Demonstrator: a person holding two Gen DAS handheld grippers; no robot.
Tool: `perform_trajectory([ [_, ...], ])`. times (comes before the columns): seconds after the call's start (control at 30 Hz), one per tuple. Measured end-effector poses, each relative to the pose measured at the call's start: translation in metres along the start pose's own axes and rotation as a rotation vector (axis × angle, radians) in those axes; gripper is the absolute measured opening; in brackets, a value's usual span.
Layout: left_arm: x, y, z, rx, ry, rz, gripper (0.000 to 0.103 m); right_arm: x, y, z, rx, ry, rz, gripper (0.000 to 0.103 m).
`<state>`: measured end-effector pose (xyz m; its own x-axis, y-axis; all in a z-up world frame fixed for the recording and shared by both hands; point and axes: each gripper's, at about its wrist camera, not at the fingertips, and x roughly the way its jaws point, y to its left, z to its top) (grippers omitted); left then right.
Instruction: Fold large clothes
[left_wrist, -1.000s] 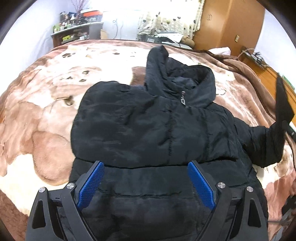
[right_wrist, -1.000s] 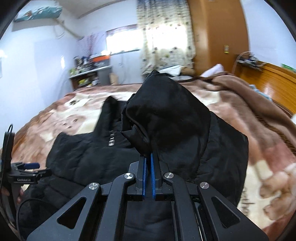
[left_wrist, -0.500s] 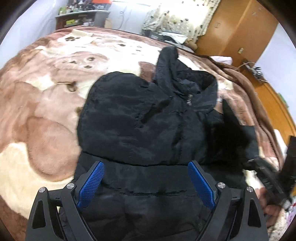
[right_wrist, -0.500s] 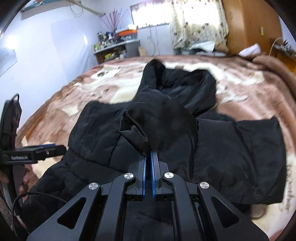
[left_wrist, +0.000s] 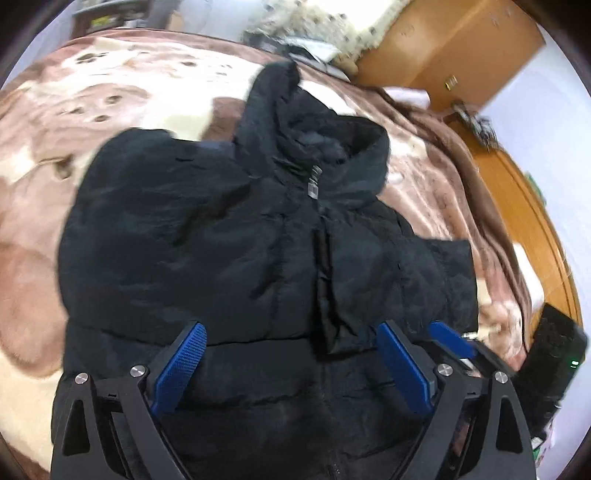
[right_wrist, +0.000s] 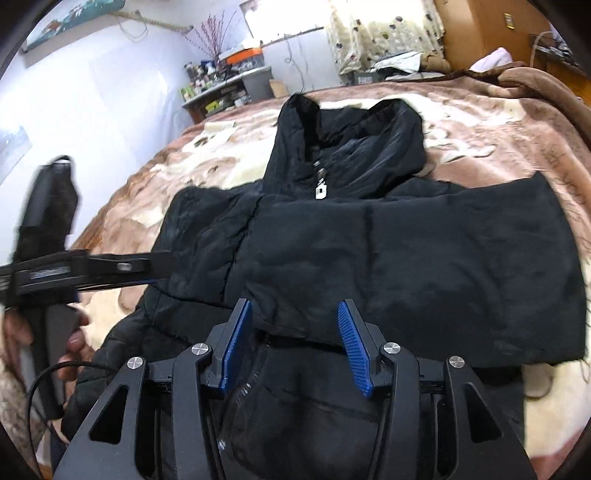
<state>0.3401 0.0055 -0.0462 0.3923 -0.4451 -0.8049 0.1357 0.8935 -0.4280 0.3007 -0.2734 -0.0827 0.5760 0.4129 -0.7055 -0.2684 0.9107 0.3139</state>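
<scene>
- Your black hooded jacket (left_wrist: 229, 236) lies front-up on the brown and cream blanket (left_wrist: 44, 206), with its hood (right_wrist: 354, 147) toward the far end of the bed and its hem toward you.
- Both sleeves lie folded across the chest. The right sleeve (right_wrist: 443, 258) crosses the front, and its cuff end sits just ahead of your right gripper (right_wrist: 293, 349).
- The silver zipper pull (right_wrist: 320, 191) rests at the base of the hood, on the centre line of the jacket.
- Your right gripper's jaws are opening. The blue pads (right_wrist: 352, 350) stand apart with the sleeve's edge lying between them, and neither pad presses on the cloth.
- Your left gripper (left_wrist: 291, 365) is released. Its blue pads (left_wrist: 181, 365) stand wide apart above the jacket's lower front, with no cloth pinched.
- In the right wrist view, your left gripper (right_wrist: 162, 264) reaches in from the left edge, just over the jacket's left side. A hand (right_wrist: 70, 347) grips its handle, and a black cable (right_wrist: 40, 384) trails below.
- In the left wrist view, part of your right gripper (left_wrist: 448, 338) shows directly beyond your left gripper's right finger.
- A cluttered shelf (right_wrist: 225, 88), patterned curtains (right_wrist: 384, 33) and a wooden wardrobe (left_wrist: 450, 48) stand beyond the bed.
</scene>
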Motion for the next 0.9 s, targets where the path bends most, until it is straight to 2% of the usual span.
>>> perform_trajectory([
  [0.1, 0.014, -0.012, 0.007, 0.047, 0.024, 0.022, 0.094, -0.026, -0.014, -0.007, -0.006, -0.025, -0.019, 0.049],
  [0.3, 0.039, -0.035, 0.012, 0.107, 0.048, 0.06, 0.094, -0.091, -0.052, -0.028, 0.02, -0.086, -0.138, 0.049],
  [0.5, 0.059, -0.045, 0.014, 0.108, 0.085, 0.073, 0.094, -0.212, -0.084, -0.045, 0.046, -0.191, -0.337, 0.049],
  [0.57, 0.063, -0.044, 0.015, 0.076, 0.092, 0.076, 0.094, -0.262, -0.09, -0.048, 0.041, -0.232, -0.449, 0.049],
  [0.67, 0.065, -0.046, 0.014, 0.056, 0.086, 0.082, 0.094, -0.323, -0.094, -0.051, 0.004, -0.245, -0.624, 0.049],
  [0.77, 0.069, -0.046, 0.011, 0.009, 0.091, 0.091, 0.094, -0.378, -0.098, -0.049, 0.014, -0.274, -0.767, 0.049],
  [0.83, 0.07, -0.05, 0.008, 0.021, 0.076, 0.115, 0.094, -0.401, -0.1, -0.046, 0.009, -0.294, -0.815, 0.054],
  [0.87, 0.072, -0.053, 0.007, 0.033, 0.071, 0.13, 0.087, -0.405, -0.1, -0.046, 0.006, -0.299, -0.84, 0.06],
  [0.9, 0.074, -0.056, 0.005, 0.044, 0.074, 0.147, 0.08, -0.405, -0.101, -0.046, 0.011, -0.315, -0.849, 0.061],
])
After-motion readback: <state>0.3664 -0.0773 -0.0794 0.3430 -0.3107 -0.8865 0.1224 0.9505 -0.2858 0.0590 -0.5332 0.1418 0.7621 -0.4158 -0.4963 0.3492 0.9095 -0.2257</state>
